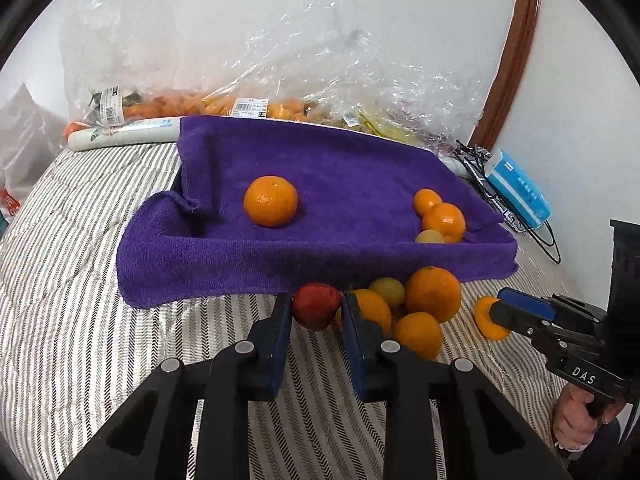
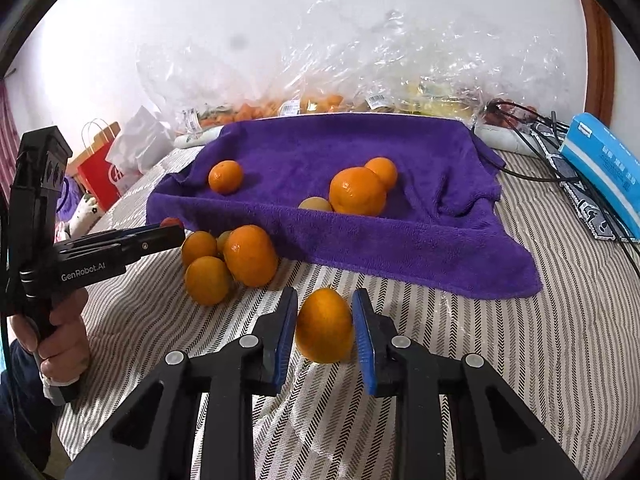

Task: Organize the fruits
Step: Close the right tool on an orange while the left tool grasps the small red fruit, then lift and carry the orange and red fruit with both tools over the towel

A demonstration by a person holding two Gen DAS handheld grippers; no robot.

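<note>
A purple towel-lined tray (image 1: pixel 248 256) (image 2: pixel 400 248) holds one orange (image 1: pixel 271 201) at left and a small cluster of oranges (image 1: pixel 443 221) (image 2: pixel 358 191) at right. A pile of oranges (image 1: pixel 434 294) (image 2: pixel 250 255) lies on the striped bedding in front of it. My left gripper (image 1: pixel 316 310) is shut on a red fruit (image 1: pixel 316 306), which rests by the tray's front edge. My right gripper (image 2: pixel 325 330) is shut on an orange (image 2: pixel 325 326), also seen in the left wrist view (image 1: pixel 486 318).
Clear plastic bags of fruit (image 1: pixel 280 92) (image 2: pixel 360 92) lie behind the tray against the wall. A blue tissue box (image 1: pixel 516 188) (image 2: pixel 604 168) and black cables (image 2: pixel 532 152) sit at right. A red paper bag (image 2: pixel 100 176) stands at left.
</note>
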